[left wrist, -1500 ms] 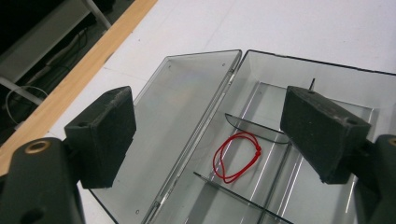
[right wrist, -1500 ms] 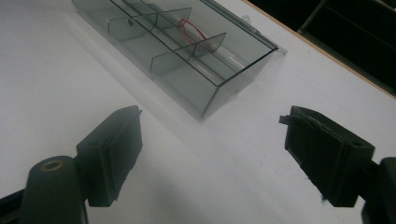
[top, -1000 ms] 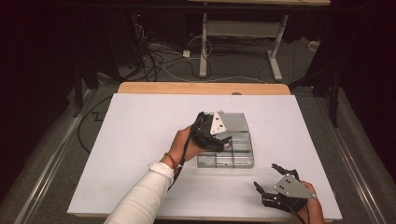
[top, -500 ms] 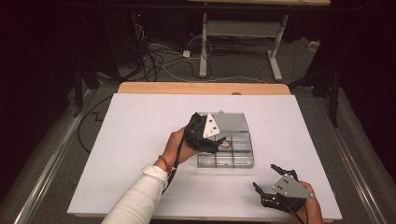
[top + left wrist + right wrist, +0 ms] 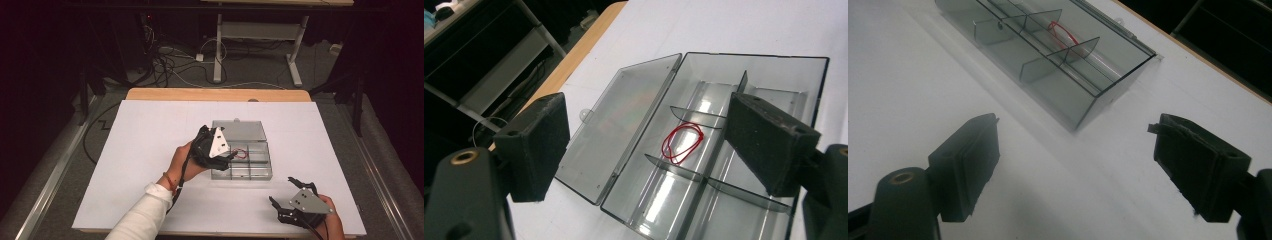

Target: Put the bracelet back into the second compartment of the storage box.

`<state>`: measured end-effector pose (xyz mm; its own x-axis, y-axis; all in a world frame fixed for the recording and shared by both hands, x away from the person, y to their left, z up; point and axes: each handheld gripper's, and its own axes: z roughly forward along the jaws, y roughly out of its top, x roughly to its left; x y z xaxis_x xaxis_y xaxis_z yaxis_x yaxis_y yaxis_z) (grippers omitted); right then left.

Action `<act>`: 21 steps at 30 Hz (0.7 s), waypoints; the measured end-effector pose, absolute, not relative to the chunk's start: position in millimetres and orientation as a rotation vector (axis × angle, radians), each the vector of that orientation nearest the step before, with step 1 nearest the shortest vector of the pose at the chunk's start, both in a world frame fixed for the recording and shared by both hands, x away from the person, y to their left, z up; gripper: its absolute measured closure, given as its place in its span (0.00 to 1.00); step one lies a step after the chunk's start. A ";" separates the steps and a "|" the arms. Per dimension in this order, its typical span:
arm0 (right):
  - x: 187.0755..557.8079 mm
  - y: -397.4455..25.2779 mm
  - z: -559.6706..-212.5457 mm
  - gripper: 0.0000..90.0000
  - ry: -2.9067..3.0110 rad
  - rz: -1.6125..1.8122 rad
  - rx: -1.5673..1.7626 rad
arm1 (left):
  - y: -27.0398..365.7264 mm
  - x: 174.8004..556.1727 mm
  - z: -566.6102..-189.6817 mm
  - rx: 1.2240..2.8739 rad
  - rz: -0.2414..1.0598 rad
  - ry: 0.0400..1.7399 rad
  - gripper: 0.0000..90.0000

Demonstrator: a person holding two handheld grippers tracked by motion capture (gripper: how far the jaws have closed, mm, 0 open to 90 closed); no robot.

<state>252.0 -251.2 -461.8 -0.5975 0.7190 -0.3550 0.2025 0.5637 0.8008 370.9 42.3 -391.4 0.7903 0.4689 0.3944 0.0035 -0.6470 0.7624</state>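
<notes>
Red rubber band point(image 5: 682, 141) lies in a middle compartment of the clear divided box point(image 5: 242, 160), lid open. My left gripper point(image 5: 649, 145) hovers above it, jaws wide; my right gripper point(image 5: 289, 199), jaws wide too, waits near-right.

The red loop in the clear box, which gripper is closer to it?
Left. The left gripper hangs open right over the clear box, just beside the red loop. The right gripper is open too, off the box, near the table's front edge.

Loop point(image 5: 682, 142) in box point(image 5: 774, 75) (mid-table).
</notes>
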 end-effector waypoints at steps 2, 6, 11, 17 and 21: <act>252.1 -251.0 -461.9 0.21 2.109 0.962 0.736 | 44.2 368.6 -391.3 2.172 0.742 0.344 0.20; 252.0 -250.3 -462.4 0.21 2.113 0.959 0.730 | 48.1 365.6 -391.2 2.163 0.747 0.339 0.20; 251.7 -249.6 -462.4 0.21 2.115 0.960 0.726 | 52.2 362.6 -393.6 2.157 0.737 0.344 0.19; 251.4 -249.3 -462.2 0.21 2.115 0.961 0.725 | 56.3 357.1 -393.3 2.137 0.742 0.332 0.19; 250.9 -248.4 -462.3 0.21 2.120 0.960 0.722 | 57.3 353.2 -394.8 2.132 0.745 0.318 0.20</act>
